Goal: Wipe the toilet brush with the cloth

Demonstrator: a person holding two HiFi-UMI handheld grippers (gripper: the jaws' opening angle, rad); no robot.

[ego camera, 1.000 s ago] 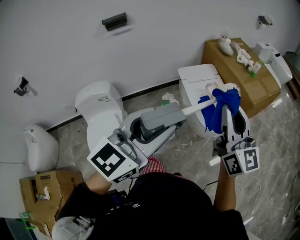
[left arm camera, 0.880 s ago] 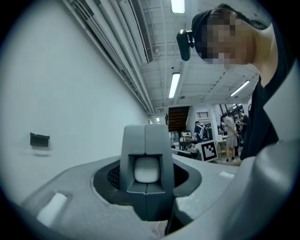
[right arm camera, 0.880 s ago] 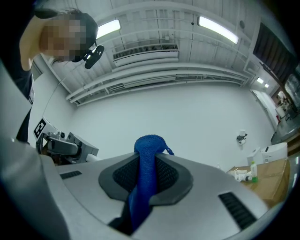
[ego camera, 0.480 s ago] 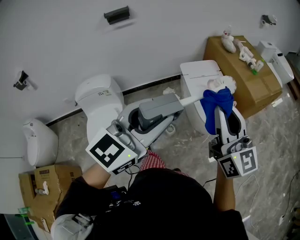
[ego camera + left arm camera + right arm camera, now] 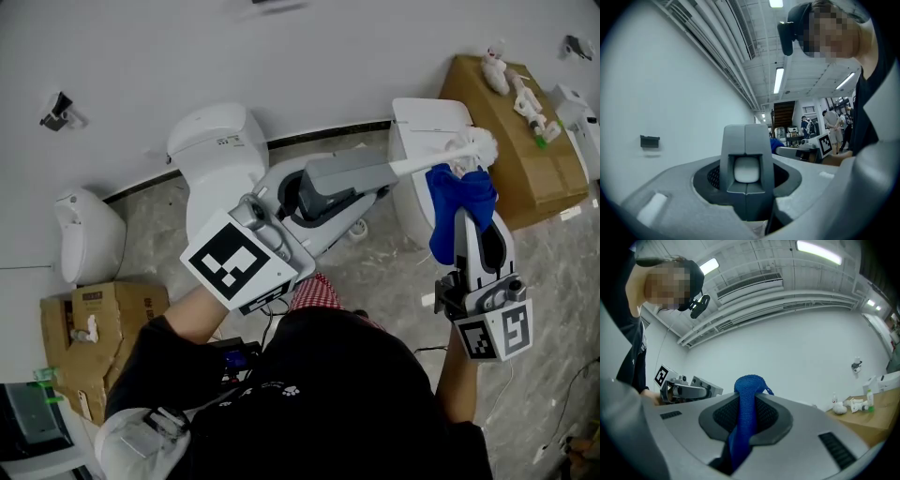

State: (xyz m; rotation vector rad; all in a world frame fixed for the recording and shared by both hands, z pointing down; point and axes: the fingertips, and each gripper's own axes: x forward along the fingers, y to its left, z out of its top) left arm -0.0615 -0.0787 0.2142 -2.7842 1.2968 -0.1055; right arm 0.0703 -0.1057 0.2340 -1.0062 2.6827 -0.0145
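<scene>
The toilet brush has a grey handle (image 5: 342, 176), a white shaft and a white bristle head (image 5: 475, 145). My left gripper (image 5: 309, 194) is shut on the handle, whose grey end with a white core (image 5: 746, 169) fills the left gripper view. My right gripper (image 5: 466, 222) is shut on a blue cloth (image 5: 459, 199), which hangs bunched just below the bristle head and touches the shaft. In the right gripper view the cloth (image 5: 746, 413) sticks up from between the jaws, and the left gripper (image 5: 686, 391) shows to the left.
A white toilet (image 5: 217, 155) stands behind the left gripper, and a second toilet (image 5: 424, 127) stands under the brush head. On the right, a cardboard box (image 5: 511, 150) carries small white items. A white fixture (image 5: 86, 248) and an open carton (image 5: 98, 328) sit at the left.
The cloth, wrapped over the bristle head a second ago, has come down off it, leaving the bristles bare above it. Both grippers have kept their hold.
</scene>
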